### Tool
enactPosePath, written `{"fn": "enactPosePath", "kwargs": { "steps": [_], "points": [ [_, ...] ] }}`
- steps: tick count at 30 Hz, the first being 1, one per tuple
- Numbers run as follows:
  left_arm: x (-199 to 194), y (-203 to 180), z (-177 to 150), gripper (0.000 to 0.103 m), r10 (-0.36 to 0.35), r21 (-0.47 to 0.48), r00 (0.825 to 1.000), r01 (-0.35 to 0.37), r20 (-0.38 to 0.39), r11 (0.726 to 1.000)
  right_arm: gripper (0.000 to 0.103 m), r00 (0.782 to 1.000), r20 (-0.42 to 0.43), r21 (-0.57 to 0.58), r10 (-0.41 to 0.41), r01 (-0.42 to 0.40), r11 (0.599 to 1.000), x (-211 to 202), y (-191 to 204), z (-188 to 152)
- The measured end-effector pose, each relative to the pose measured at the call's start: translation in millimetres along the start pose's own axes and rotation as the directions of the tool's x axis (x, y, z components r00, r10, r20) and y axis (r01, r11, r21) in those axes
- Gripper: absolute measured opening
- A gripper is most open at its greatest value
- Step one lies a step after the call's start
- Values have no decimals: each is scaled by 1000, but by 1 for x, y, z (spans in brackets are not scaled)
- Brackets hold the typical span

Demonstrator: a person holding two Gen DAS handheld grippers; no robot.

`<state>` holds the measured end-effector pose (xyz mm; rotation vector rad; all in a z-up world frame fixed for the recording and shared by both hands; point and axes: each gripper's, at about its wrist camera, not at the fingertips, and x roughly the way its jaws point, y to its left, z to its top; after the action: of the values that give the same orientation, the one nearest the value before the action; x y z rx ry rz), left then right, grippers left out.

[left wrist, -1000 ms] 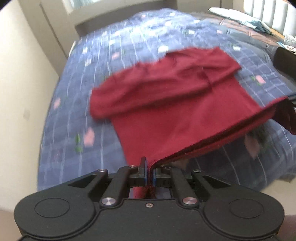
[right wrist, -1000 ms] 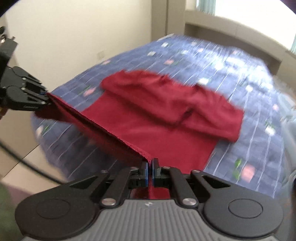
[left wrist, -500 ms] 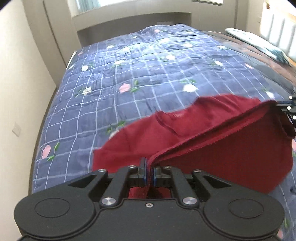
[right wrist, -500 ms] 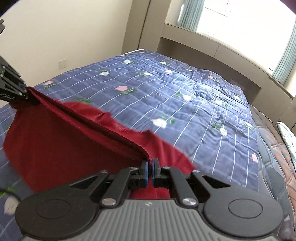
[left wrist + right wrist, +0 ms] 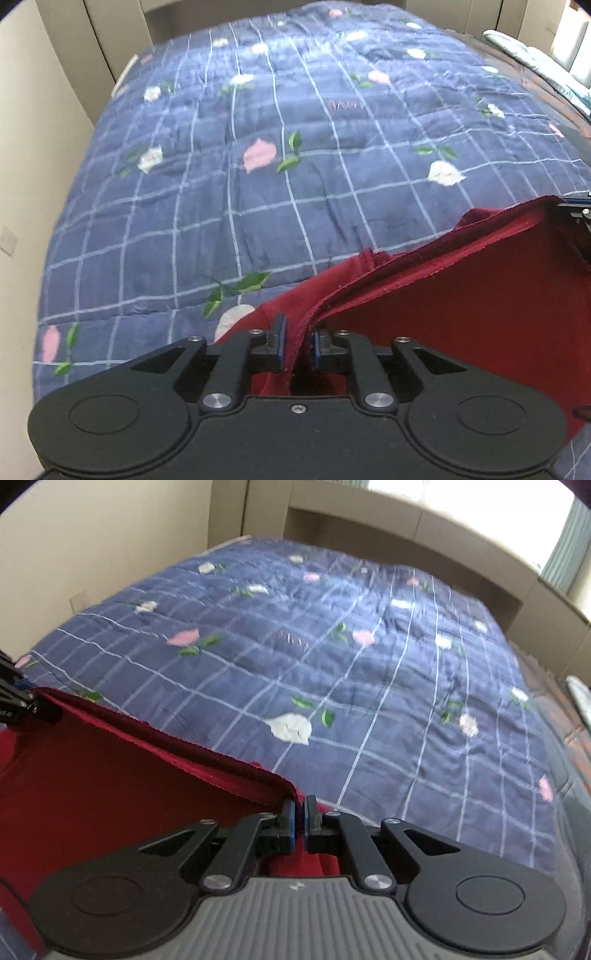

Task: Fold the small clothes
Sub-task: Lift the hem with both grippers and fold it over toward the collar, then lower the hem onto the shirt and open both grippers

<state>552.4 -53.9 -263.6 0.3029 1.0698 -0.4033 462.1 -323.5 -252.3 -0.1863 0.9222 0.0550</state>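
Observation:
A dark red garment (image 5: 461,314) lies on the bed, its hem stretched taut between my two grippers and doubled over its lower layer. My left gripper (image 5: 297,332) has its jaws opening; the hem corner still hangs between the parted pads and leans on the right one. My right gripper (image 5: 300,808) is shut on the other hem corner of the garment (image 5: 110,775). The right gripper (image 5: 580,210) shows at the right edge of the left wrist view. In the right wrist view, the left gripper (image 5: 14,698) shows at the left edge.
A blue checked bedspread (image 5: 258,184) with flower prints covers the bed and stretches ahead (image 5: 369,683). A cream wall (image 5: 29,147) borders the bed's left side. Light bedding (image 5: 535,62) lies at the far right. A window ledge (image 5: 406,528) runs behind the bed.
Both grippers carried the hem forward and down over the garment, folding it over and hiding the sleeves. The left jaws have parted; the right stayed shut.

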Motion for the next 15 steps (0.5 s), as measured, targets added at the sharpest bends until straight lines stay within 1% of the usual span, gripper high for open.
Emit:
{"fn": "enactPosePath", "kwargs": {
  "steps": [1, 4, 5, 6, 7, 8, 9, 10, 11, 12, 13, 15],
  "points": [
    [5, 3, 0, 22, -5, -9, 1000, 5, -7, 1000, 6, 1000, -10, 21, 9, -9, 1000, 6, -2, -2],
    [15, 16, -1, 38, -35, -81, 999, 34, -13, 996, 7, 999, -29, 72, 26, -24, 997, 13, -5, -6],
    [17, 22, -2, 47, -50, -120, 999, 49, -8, 992, 10, 999, -32, 91, 28, -25, 996, 15, -7, -6],
    [18, 27, -3, 58, -63, -148, 998, 62, -3, 987, 17, 999, -32, 111, 32, -28, 993, 17, -8, -6],
    [19, 31, -4, 64, -71, -170, 997, 71, 2, 983, 21, 999, -30, 132, 38, -33, 991, 18, -10, -6],
    [19, 34, -5, 72, -75, -187, 997, 75, 9, 980, 38, 999, -28, 151, 36, -32, 988, 19, -11, -6],
    [17, 38, -6, 76, -77, -202, 997, 80, 20, 976, 60, 999, -23, 164, 29, -25, 986, 17, -12, -5],
    [15, 42, -7, 79, -82, -216, 996, 88, 34, 972, 68, 1000, -12, 174, 18, -15, 985, 15, -13, -4],
    [12, 47, -9, 86, -90, -235, 994, 100, 55, 967, 80, 1000, 6, 181, 4, -5, 983, 12, -13, -3],
    [10, 52, -9, 94, -92, -254, 993, 107, 69, 961, 88, 1000, 23, 188, -5, 0, 982, 9, -13, -3],
    [7, 57, -10, 96, -93, -277, 992, 112, 82, 954, 90, 999, 34, 195, -10, 3, 981, 5, -14, -2],
    [1, 69, -14, 97, -94, -324, 990, 124, 106, 938, 92, 998, 64, 208, -6, -8, 978, -5, -14, -3]
  ]
}}
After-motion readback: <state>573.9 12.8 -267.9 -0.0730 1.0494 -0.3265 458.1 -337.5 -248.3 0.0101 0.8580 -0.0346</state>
